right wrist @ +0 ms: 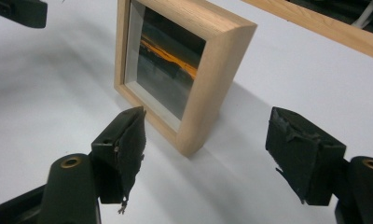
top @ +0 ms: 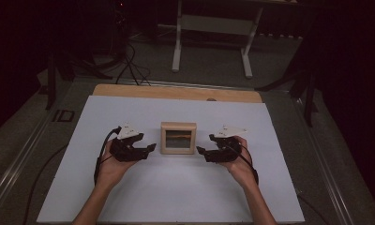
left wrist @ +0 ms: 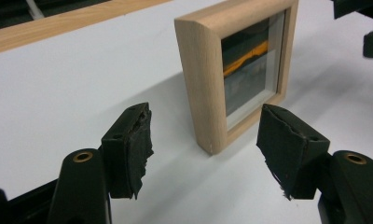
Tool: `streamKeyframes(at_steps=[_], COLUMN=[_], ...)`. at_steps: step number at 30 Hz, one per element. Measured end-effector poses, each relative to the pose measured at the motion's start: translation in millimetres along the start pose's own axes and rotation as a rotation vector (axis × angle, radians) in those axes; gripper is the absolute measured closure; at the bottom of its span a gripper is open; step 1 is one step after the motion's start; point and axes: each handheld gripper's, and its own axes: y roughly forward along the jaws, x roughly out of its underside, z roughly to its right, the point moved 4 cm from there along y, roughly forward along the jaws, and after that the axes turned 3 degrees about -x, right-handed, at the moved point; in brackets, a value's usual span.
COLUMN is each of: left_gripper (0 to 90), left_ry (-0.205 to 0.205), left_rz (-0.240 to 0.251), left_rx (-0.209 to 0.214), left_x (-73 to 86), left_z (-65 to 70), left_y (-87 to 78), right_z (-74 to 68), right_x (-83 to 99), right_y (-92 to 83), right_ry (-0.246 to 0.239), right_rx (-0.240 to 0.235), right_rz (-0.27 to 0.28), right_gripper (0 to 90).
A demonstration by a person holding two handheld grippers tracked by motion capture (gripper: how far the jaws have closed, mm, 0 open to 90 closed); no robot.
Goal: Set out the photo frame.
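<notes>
Upright pale wooden frame (top: 178, 138), perhaps glazed, orange-streaked dark picture, between 2 wide-open, empty grippers (top: 152, 147) (top: 200, 150).

My left gripper (left wrist: 203, 154) has its jaws spread wide with nothing between the pads. Just ahead of them stands a wooden picture frame (left wrist: 204, 79), upright on the white worktop (left wrist: 72, 88), its near corner facing me and apart from both pads. Beyond it, to my upper right, I see dark parts of the other gripper (left wrist: 362, 18).
</notes>
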Motion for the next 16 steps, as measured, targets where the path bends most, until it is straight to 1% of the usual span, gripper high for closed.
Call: streamKeyframes(at_steps=[4, 7, 11, 13, 16], left_gripper=[35.2, 35.2, 35.2, 35.0, 35.0], left_ry=[0.005, 0.01, -0.003, 0.002, -0.007], left_rz=[-0.005, -0.011, -0.009, -0.014, -0.014], left_rx=[-0.005, -0.013, -0.021, -0.029, -0.039], left_x=[7.4, 12.9, 20.2, 24.6, 31.0], left_z=[-1.2, -3.9, -6.8, -8.9, -12.2], left_y=[-6.1, -11.7, -18.8, -22.6, -27.8], right_z=[4.8, 6.9, 8.9, 9.5, 10.2], right_x=[8.3, 12.3, 18.9, 22.2, 27.3], right_y=[-9.1, -12.4, -16.1, -17.7, -20.5], right_ry=[0.009, 0.012, 0.021, 0.02, 0.022], right_rx=[0.017, 0.024, 0.028, 0.031, 0.035], right_rz=[0.001, 0.0, -0.003, -0.006, -0.012], right_gripper=[28.1, 28.0, 27.9, 27.8, 27.8])
